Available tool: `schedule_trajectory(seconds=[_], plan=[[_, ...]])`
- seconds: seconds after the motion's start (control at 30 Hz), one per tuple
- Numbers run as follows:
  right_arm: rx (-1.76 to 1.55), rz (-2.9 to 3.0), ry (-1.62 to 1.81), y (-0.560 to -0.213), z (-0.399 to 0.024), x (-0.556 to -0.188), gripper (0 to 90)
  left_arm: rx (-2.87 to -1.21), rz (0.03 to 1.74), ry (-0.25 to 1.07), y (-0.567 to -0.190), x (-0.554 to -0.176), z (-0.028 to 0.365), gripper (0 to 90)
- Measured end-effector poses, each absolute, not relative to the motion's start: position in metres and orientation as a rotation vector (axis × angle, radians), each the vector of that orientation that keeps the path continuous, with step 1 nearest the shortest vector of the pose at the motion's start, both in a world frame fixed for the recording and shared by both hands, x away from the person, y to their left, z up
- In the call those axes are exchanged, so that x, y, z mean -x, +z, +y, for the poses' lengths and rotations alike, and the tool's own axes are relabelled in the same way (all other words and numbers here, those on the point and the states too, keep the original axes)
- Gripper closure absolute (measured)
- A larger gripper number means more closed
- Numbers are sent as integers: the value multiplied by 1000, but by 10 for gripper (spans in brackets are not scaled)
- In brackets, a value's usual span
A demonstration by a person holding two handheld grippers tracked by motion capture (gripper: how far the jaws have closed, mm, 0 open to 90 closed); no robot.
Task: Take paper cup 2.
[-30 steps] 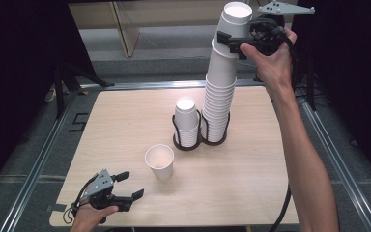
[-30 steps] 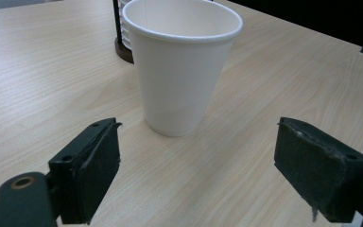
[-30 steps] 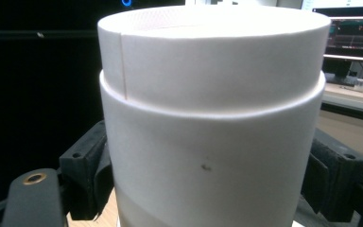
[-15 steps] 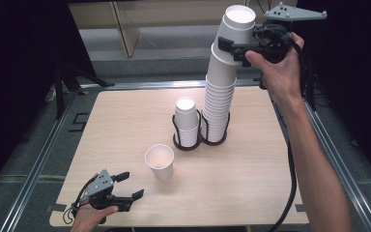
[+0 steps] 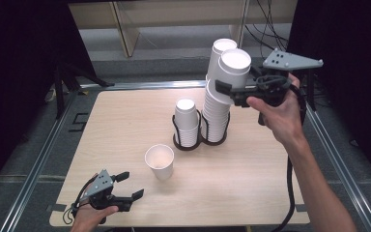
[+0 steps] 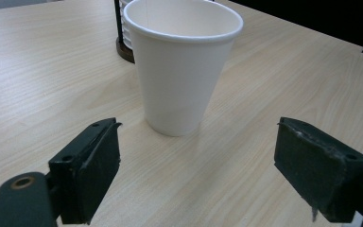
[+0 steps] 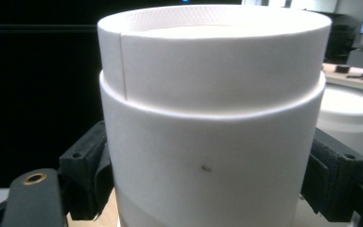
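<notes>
One upside-down cup (image 5: 234, 67) sits clamped between the right gripper (image 5: 232, 92) jaws, lifted beside the tall stack (image 5: 216, 113); left gripper (image 5: 128, 186) gapes empty.

Bright tabletop, dark surroundings, mild softness

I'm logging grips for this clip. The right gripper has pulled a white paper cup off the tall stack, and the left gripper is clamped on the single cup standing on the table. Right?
Not quite. The left gripper holds nothing: the left gripper view shows its jaws apart, with the single cup standing free on the table beyond them. The right gripper does hold a white paper cup beside the tall stack.
</notes>
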State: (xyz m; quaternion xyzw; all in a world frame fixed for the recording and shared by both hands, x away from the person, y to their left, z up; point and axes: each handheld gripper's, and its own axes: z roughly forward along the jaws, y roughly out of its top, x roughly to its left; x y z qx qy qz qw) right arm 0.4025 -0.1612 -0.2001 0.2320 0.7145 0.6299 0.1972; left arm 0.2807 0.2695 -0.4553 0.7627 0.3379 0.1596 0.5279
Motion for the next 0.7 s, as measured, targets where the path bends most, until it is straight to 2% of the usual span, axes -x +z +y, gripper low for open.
schedule_trajectory(seconds=[0.7], plan=[[-634, 2119, 1842, -302, -141, -377, 182, -1782, 797, 410, -446, -276, 270, 149]])
